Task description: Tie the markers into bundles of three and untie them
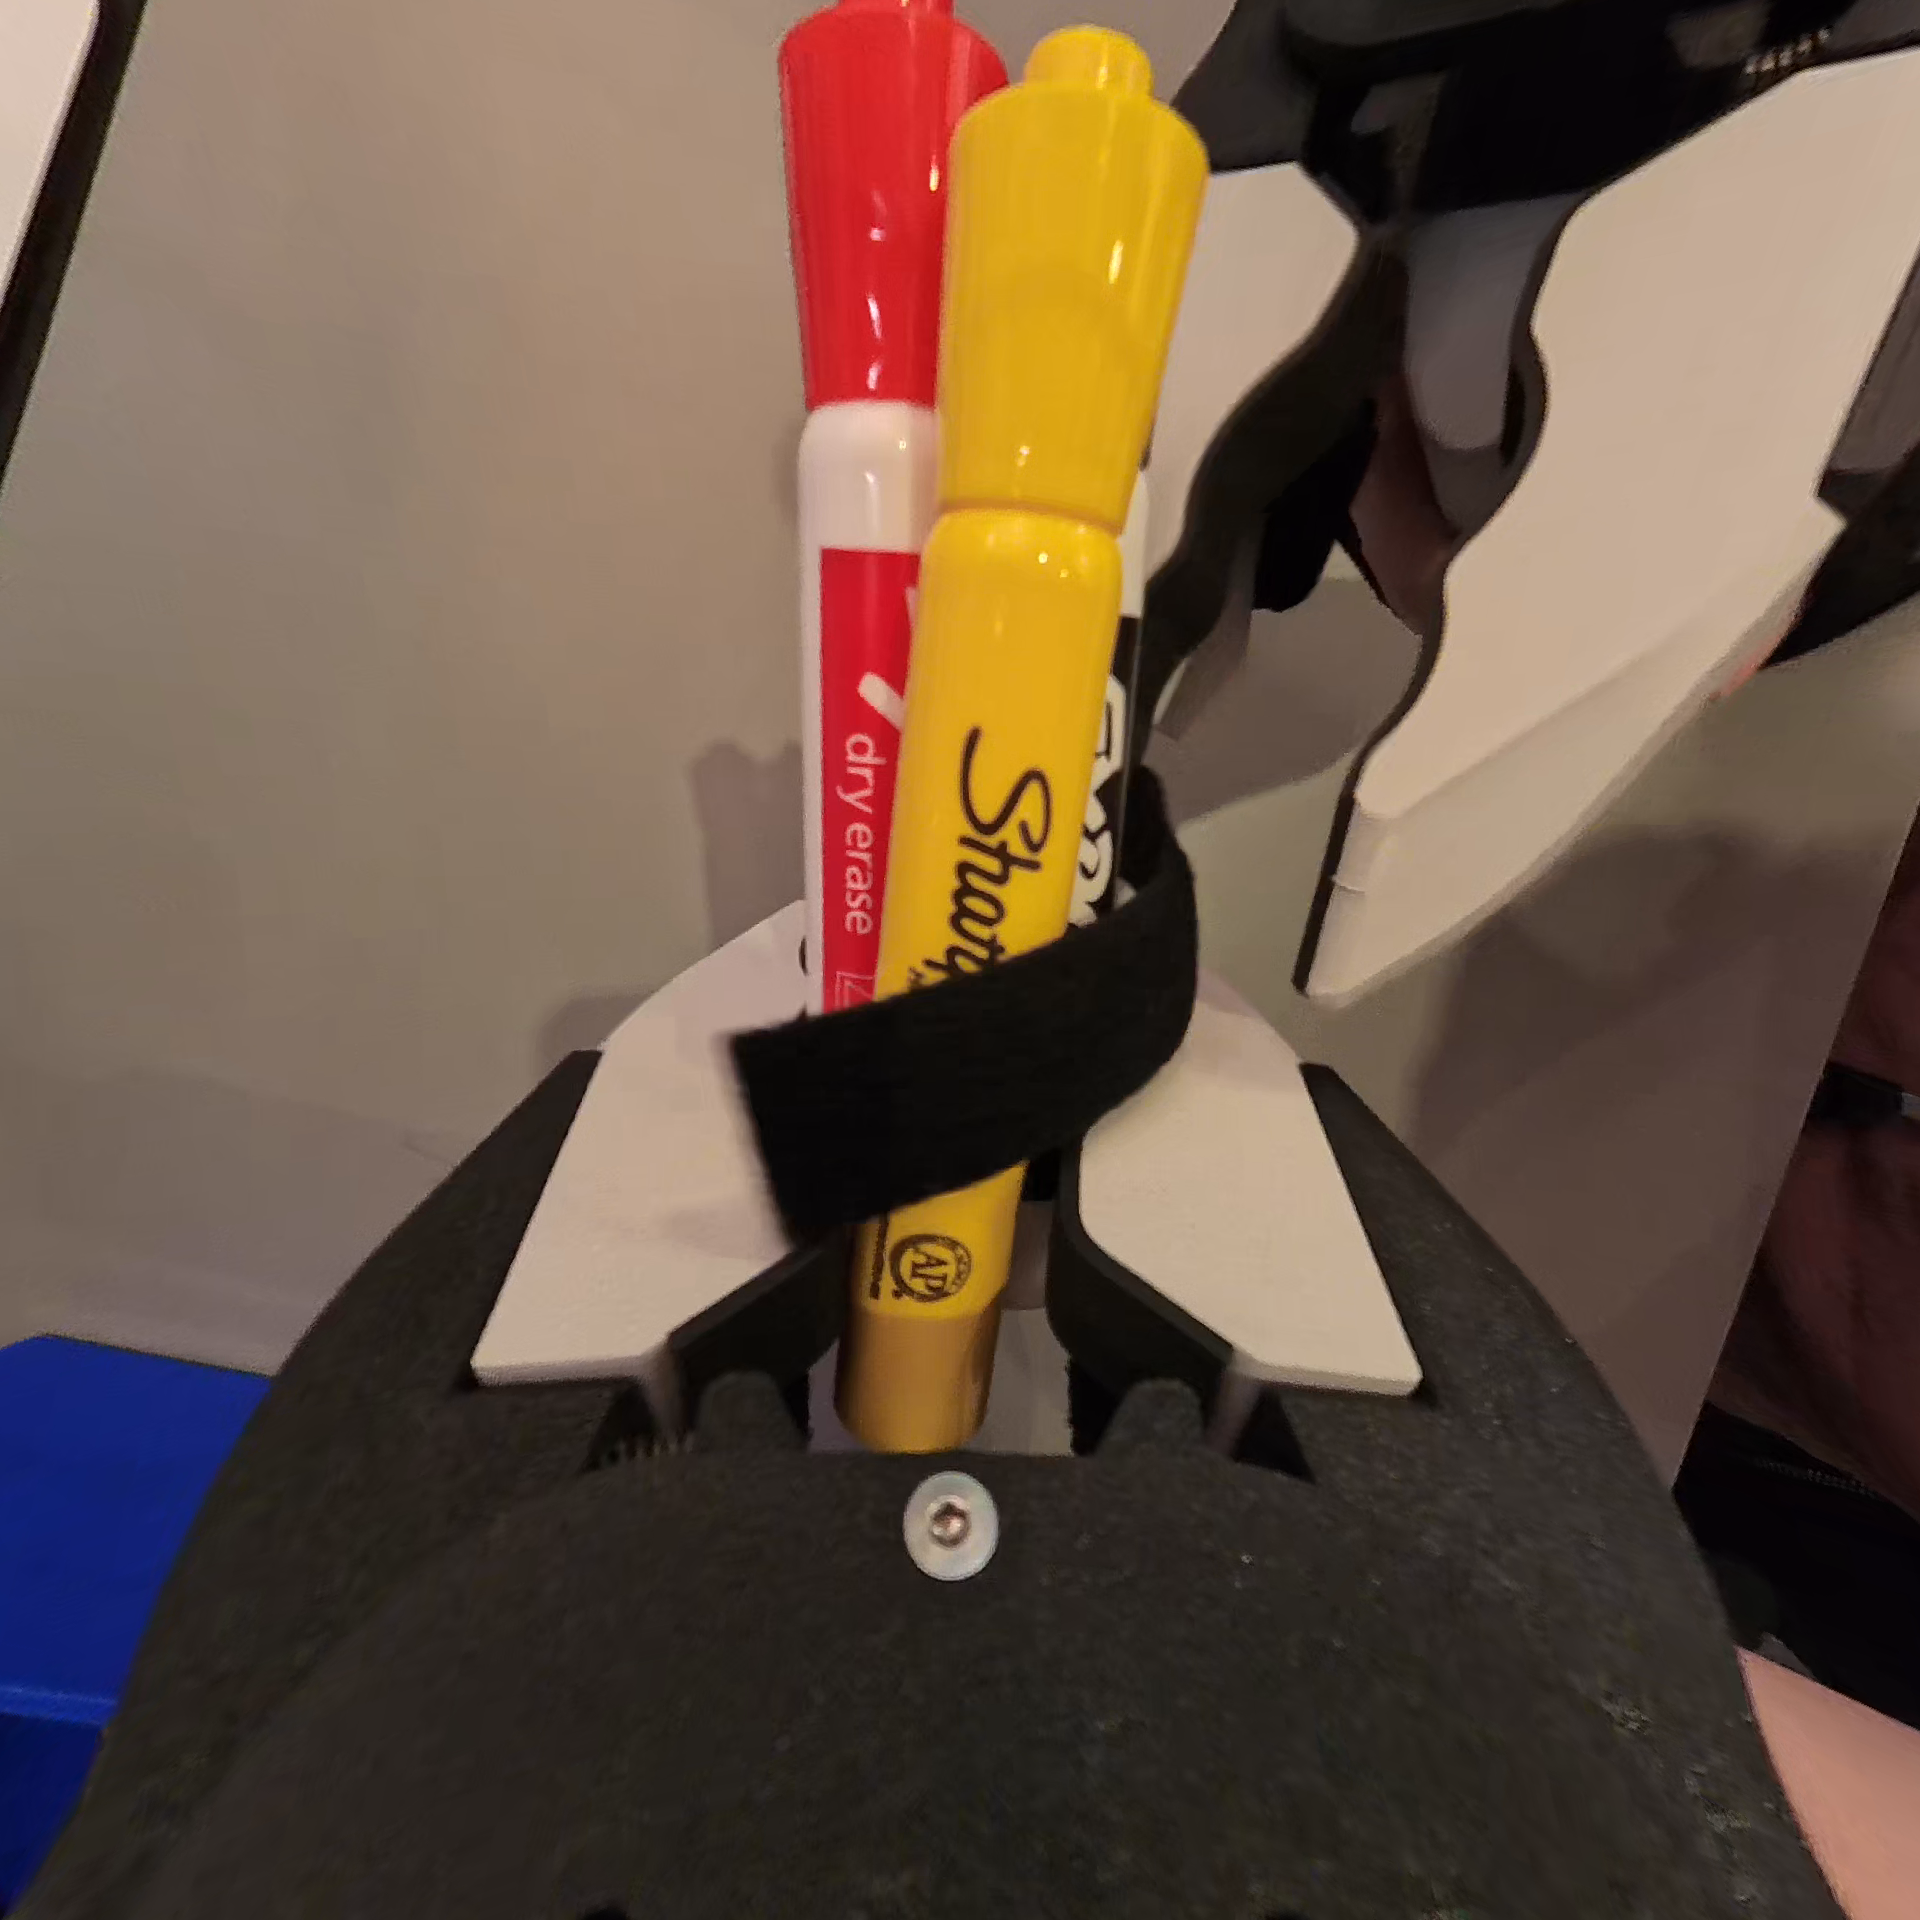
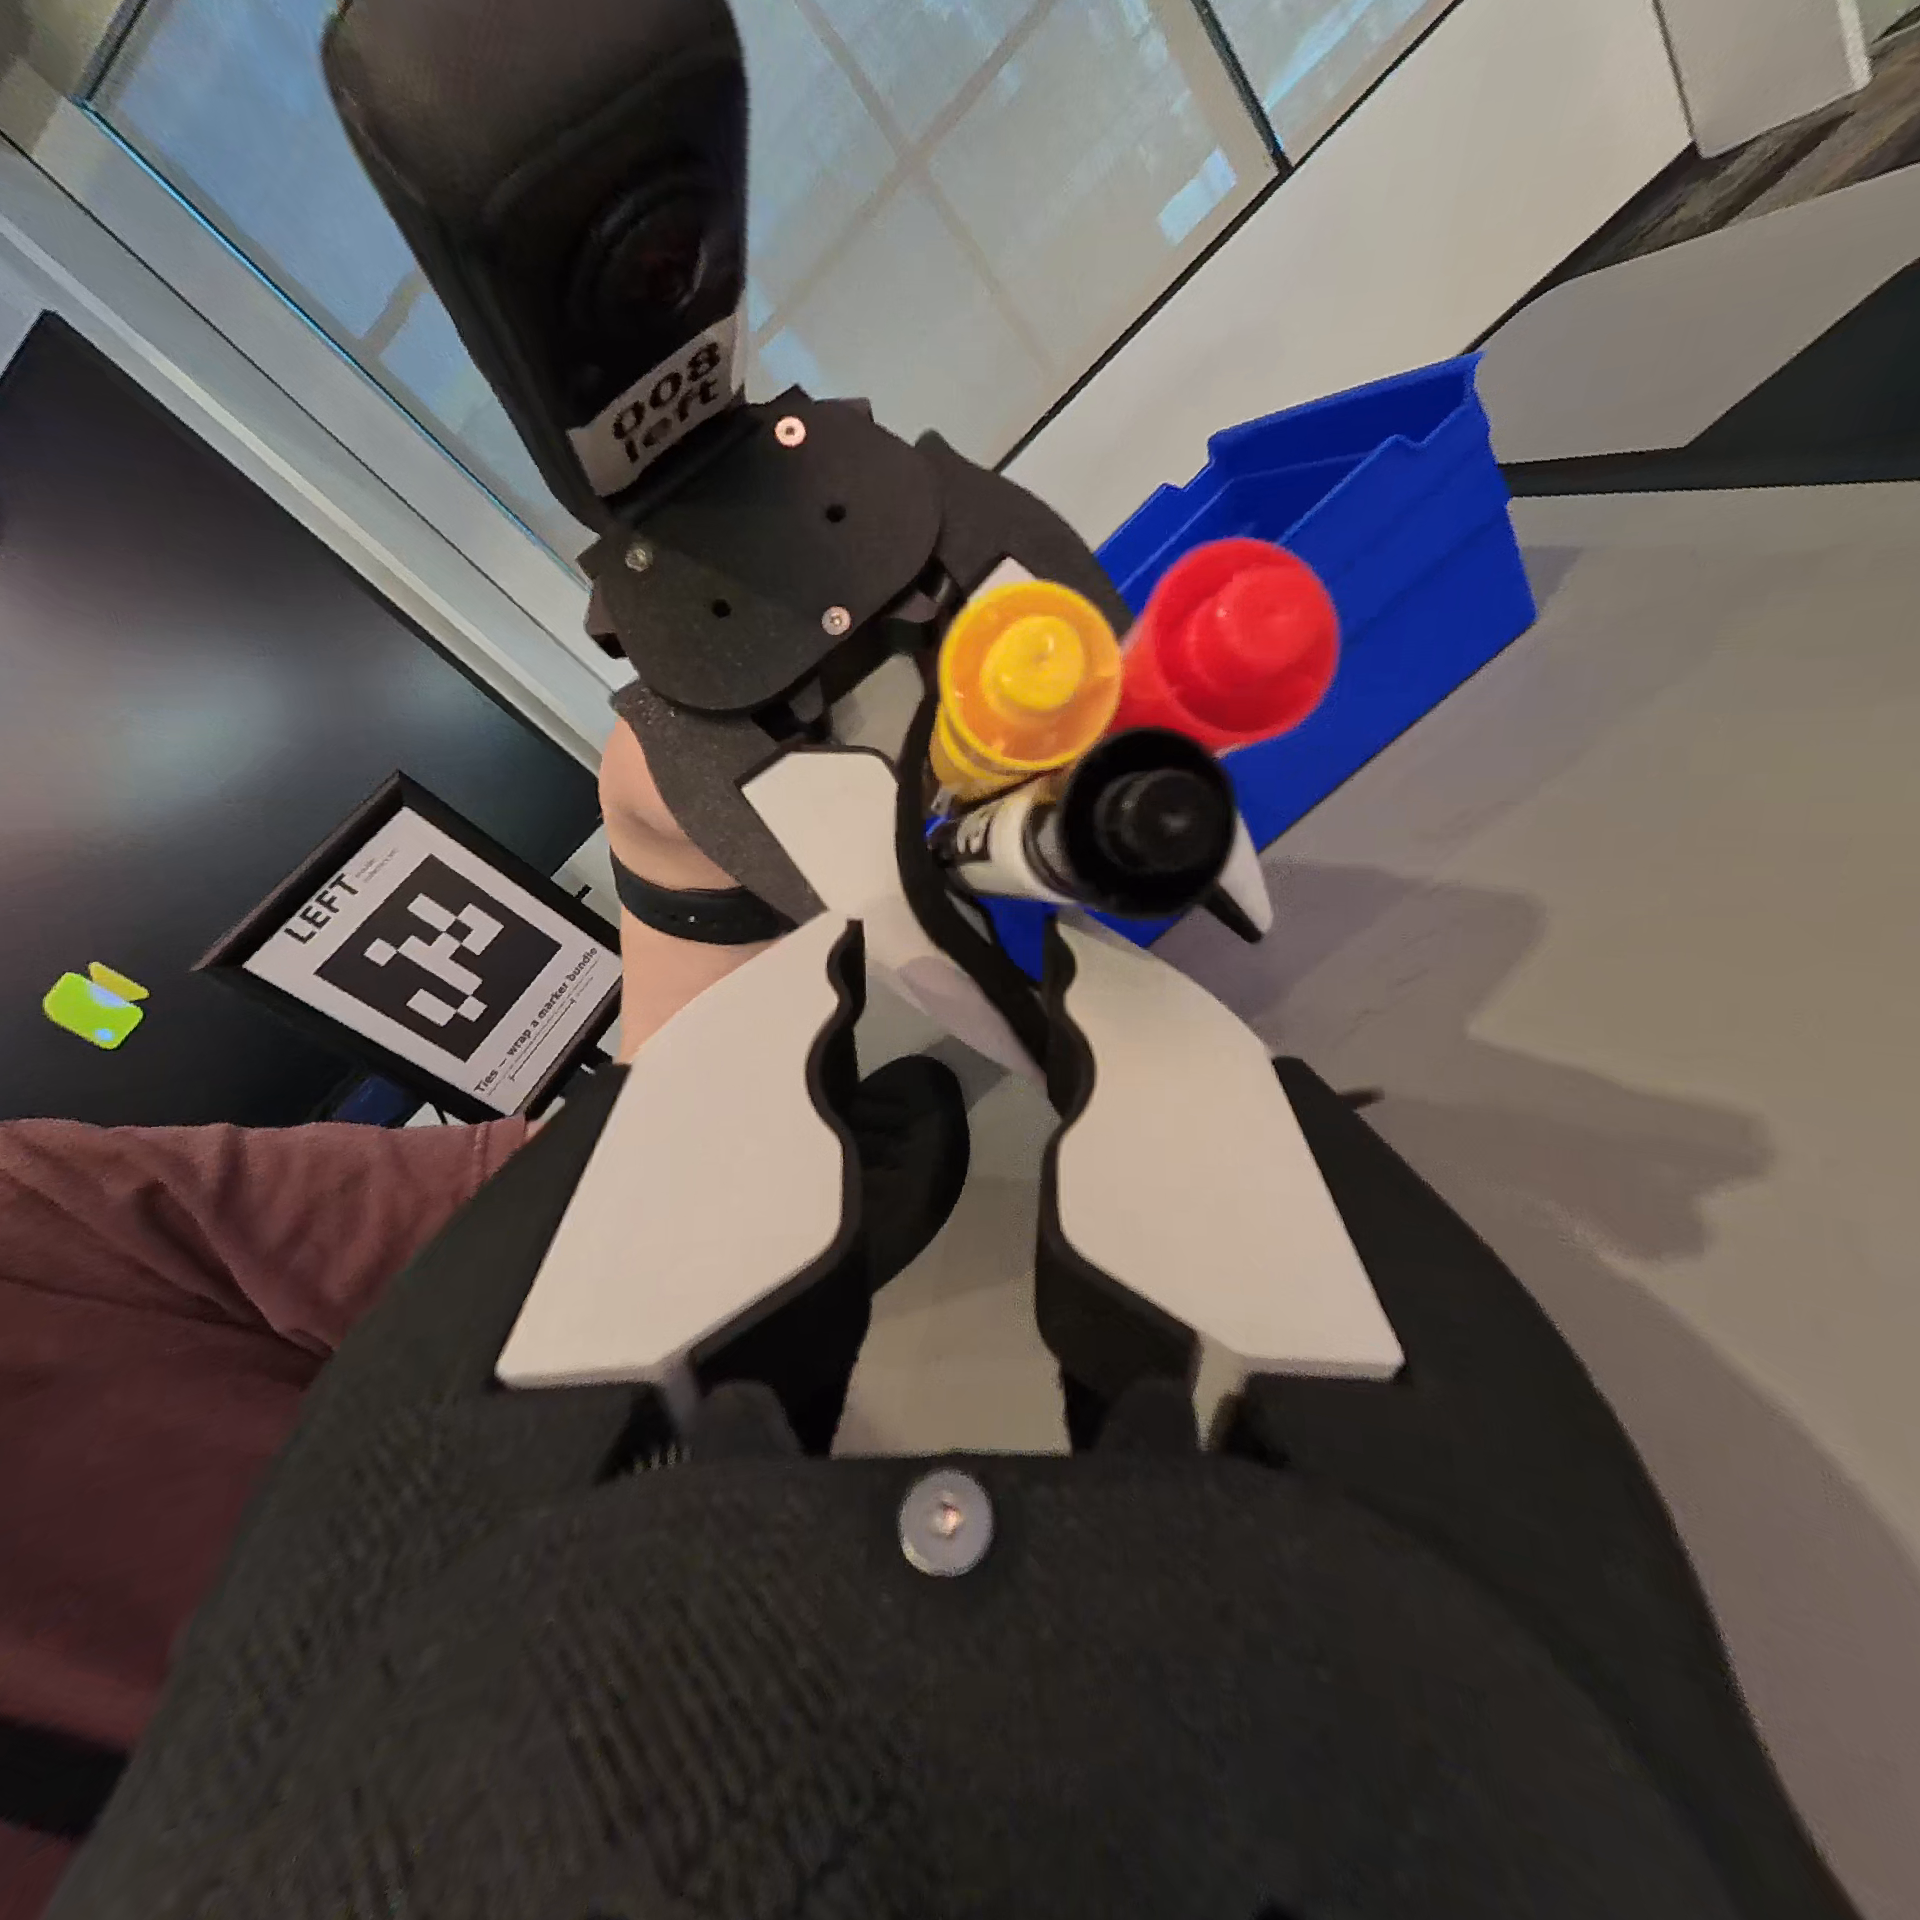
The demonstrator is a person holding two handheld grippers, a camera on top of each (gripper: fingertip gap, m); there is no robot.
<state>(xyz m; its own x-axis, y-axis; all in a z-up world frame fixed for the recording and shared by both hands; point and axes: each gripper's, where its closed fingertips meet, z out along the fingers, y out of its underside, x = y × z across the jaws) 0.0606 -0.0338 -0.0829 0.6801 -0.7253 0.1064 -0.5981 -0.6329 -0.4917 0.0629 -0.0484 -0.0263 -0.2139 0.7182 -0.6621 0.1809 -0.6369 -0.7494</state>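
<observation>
My left gripper [image 1: 987, 997] is shut on a bundle of three markers and holds them pointing away from me: a red one [image 1: 873, 312], a yellow one [image 1: 1039, 623] and a black-and-white one [image 1: 1127, 727] half hidden behind. A black hook-and-loop strap [image 1: 966, 1081] wraps loosely around them, its free end sticking out left. In the right wrist view I see the caps end-on: yellow [image 2: 1029, 675], red [image 2: 1236, 644], black [image 2: 1143, 821]. My right gripper [image 2: 951, 956] is just below the bundle with its jaws apart; a dark piece of strap [image 2: 904, 1143] shows between them.
A blue bin [image 2: 1403, 540] stands on the grey table [image 2: 1558, 1039] behind the markers; its corner shows in the left wrist view [image 1: 104, 1507]. A framed tag sign [image 2: 416, 956] and a dark screen [image 2: 156, 675] stand at left. A maroon sleeve [image 2: 208, 1299] is near. Left tips to right tips: about 5 cm.
</observation>
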